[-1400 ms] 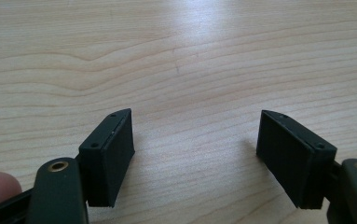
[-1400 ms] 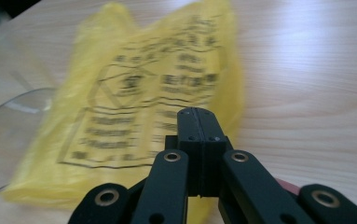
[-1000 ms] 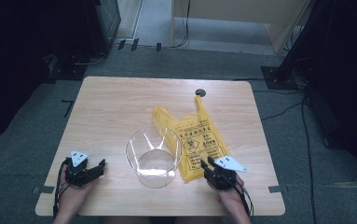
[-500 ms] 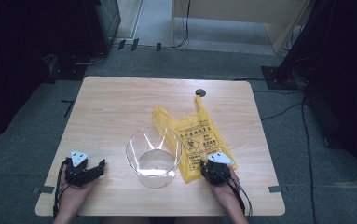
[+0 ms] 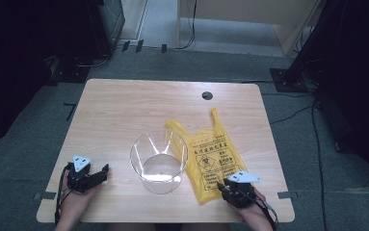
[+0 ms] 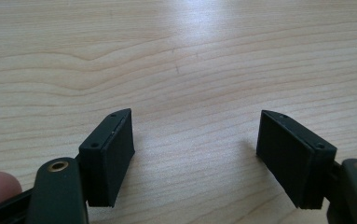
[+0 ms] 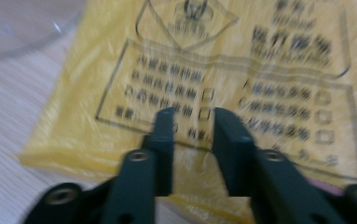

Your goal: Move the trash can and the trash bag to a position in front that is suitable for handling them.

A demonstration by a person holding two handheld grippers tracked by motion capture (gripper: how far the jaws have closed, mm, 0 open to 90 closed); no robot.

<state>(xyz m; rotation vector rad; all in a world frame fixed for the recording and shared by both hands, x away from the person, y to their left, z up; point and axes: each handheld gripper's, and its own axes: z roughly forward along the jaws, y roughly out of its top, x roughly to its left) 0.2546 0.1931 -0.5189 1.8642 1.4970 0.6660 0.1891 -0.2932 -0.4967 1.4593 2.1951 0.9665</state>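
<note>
In the right gripper view, the right gripper (image 7: pixel 192 116) has its two black jaws standing a narrow gap apart over the near edge of the yellow plastic bag (image 7: pixel 241 70). The jaws have just been opening after a brief closing, and the film shows between and under them, wrinkled into small creases there; whether the pads press on it cannot be told, since the picture is blurred. The bag is thin, glossy and crinkled, printed in dark line work with a framed block of characters, small check boxes and a diamond-shaped emblem above.

From the high view, the bag (image 5: pixel 211 161) lies flat on the bench (image 5: pixel 124 106), its handles pointing away from the person, its long left edge touching or tucked just beside a clear, round plastic container (image 5: pixel 158 161) with smooth walls that widen upward. The right gripper (image 5: pixel 225 187) sits at the bag's near corner.

The left gripper (image 6: pixel 197 140) rests well apart from both, its flat, matte rectangular jaws wide open over bare pale wood with flowing grain, nothing between them.
</note>
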